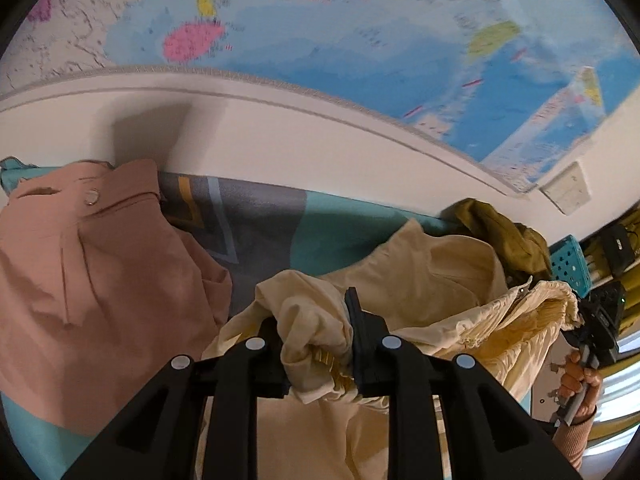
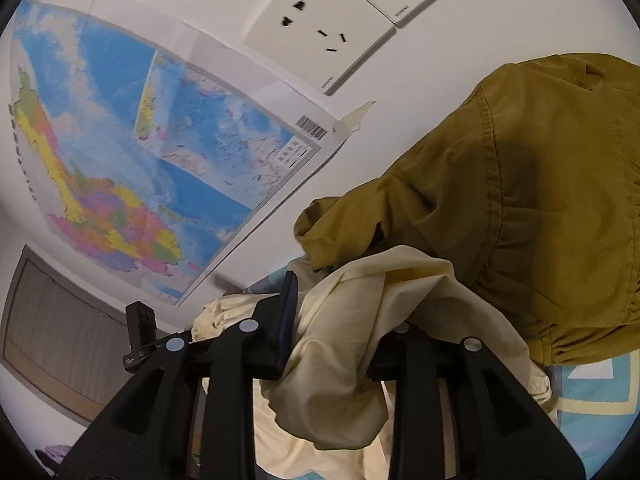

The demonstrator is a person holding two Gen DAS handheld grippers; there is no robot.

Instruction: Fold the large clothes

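A pink garment lies flat at left on the patterned bed cover. The cream garment, crumpled with a gathered elastic edge, hangs bunched between the left tongs and right tongs, both clamped on it, beside an olive jacket.

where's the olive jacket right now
In the right wrist view the olive jacket is heaped at right against the wall, just behind the cream garment, below the wall sockets.
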